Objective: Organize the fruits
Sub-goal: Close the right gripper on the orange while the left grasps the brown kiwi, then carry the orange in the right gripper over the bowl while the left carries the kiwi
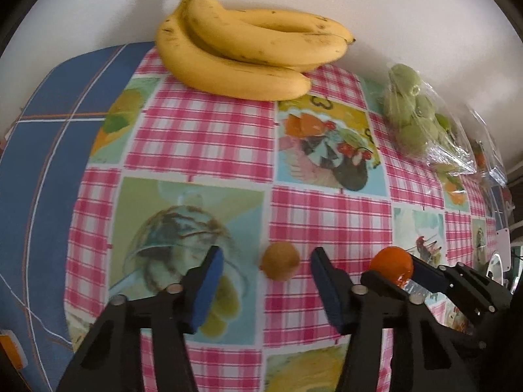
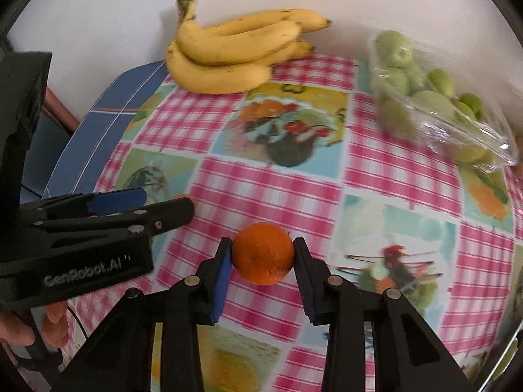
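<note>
Right fingers (image 2: pixel 263 256) clamp orange (image 2: pixel 263 253); left fingers (image 1: pixel 266 269) apart around kiwi (image 1: pixel 280 260); checkered tablecloth (image 1: pixel 209 137), white wall (image 1: pixel 408 9).

Yellow bananas (image 1: pixel 242 58); orange fruit (image 2: pixel 263 253); pink-checked tablecloth (image 1: pixel 202 137); blue-padded fingers (image 2: pixel 219 281).

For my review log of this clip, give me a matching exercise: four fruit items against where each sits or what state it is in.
Items:
1. round orange fruit
2. small brown round fruit
3. bunch of yellow bananas
4. green fruits in clear plastic wrap

States:
A. far edge of the checked cloth, by the wall
B. clamped in the right tool
C. far right of the cloth
D. between the left tool's open pads, untouched

Pairs: 1-B, 2-D, 3-A, 4-C
</note>
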A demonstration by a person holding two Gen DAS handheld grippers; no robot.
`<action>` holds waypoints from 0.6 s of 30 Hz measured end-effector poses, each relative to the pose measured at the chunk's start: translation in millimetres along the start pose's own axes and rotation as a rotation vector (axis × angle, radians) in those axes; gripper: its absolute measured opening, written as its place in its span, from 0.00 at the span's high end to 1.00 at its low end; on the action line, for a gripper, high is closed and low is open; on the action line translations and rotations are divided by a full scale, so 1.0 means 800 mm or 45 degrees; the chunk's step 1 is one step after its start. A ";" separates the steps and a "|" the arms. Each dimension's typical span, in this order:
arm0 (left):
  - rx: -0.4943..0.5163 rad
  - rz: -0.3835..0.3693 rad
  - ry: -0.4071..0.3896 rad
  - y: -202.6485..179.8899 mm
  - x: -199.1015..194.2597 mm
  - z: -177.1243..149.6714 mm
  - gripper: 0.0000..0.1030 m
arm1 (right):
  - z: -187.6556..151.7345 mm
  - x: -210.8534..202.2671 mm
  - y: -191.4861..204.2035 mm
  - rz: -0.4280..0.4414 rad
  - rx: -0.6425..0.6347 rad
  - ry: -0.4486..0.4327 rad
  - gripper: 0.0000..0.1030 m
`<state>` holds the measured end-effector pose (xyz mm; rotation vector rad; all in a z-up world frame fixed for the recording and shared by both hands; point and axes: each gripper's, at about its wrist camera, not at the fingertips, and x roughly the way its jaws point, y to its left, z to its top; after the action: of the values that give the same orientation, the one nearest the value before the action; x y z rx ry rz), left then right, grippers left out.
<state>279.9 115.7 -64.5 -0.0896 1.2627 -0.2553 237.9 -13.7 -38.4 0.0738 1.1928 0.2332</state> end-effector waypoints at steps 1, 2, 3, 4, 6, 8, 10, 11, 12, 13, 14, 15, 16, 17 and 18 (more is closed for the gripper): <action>0.007 -0.001 0.006 -0.004 0.004 0.002 0.50 | -0.001 -0.001 -0.005 -0.003 0.008 0.000 0.63; 0.009 -0.001 0.009 -0.008 0.006 0.002 0.52 | -0.002 -0.003 -0.011 -0.005 0.017 -0.001 0.63; 0.010 0.004 0.013 -0.010 0.009 0.003 0.54 | -0.003 -0.006 -0.015 -0.006 0.023 -0.001 0.63; 0.006 0.011 0.018 -0.012 0.013 0.005 0.58 | -0.003 -0.007 -0.019 -0.007 0.030 -0.003 0.63; 0.001 0.016 0.021 -0.014 0.016 0.007 0.64 | -0.004 -0.011 -0.026 -0.004 0.046 -0.007 0.63; -0.003 0.018 0.018 -0.013 0.016 0.008 0.72 | -0.004 -0.014 -0.031 -0.003 0.054 -0.008 0.63; -0.020 0.015 0.013 -0.012 0.017 0.009 0.73 | -0.005 -0.018 -0.034 -0.007 0.054 -0.011 0.63; -0.025 0.017 0.009 -0.011 0.016 0.009 0.73 | -0.004 -0.017 -0.033 -0.007 0.053 -0.011 0.63; -0.028 0.020 0.006 -0.011 0.015 0.007 0.73 | -0.005 -0.019 -0.033 -0.007 0.052 -0.010 0.63; -0.035 0.020 0.006 -0.010 0.014 0.006 0.73 | -0.005 -0.019 -0.033 -0.008 0.051 -0.009 0.63; -0.038 0.019 0.006 -0.010 0.011 0.004 0.73 | -0.006 -0.022 -0.033 -0.011 0.050 -0.010 0.63; -0.043 0.020 0.003 -0.010 0.008 0.003 0.73 | -0.006 -0.025 -0.033 -0.012 0.050 -0.011 0.63; -0.045 0.026 -0.006 -0.012 0.003 0.000 0.73 | -0.007 -0.029 -0.033 -0.012 0.051 -0.013 0.63; -0.044 0.030 -0.012 -0.013 -0.002 -0.002 0.73 | -0.008 -0.033 -0.034 -0.013 0.053 -0.016 0.63; -0.042 0.035 -0.024 -0.016 -0.011 -0.004 0.73 | -0.008 -0.037 -0.034 -0.015 0.054 -0.018 0.63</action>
<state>272.5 105.8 -55.1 -0.1029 1.2485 -0.2097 225.2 -46.7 -19.0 0.1051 1.1840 0.1970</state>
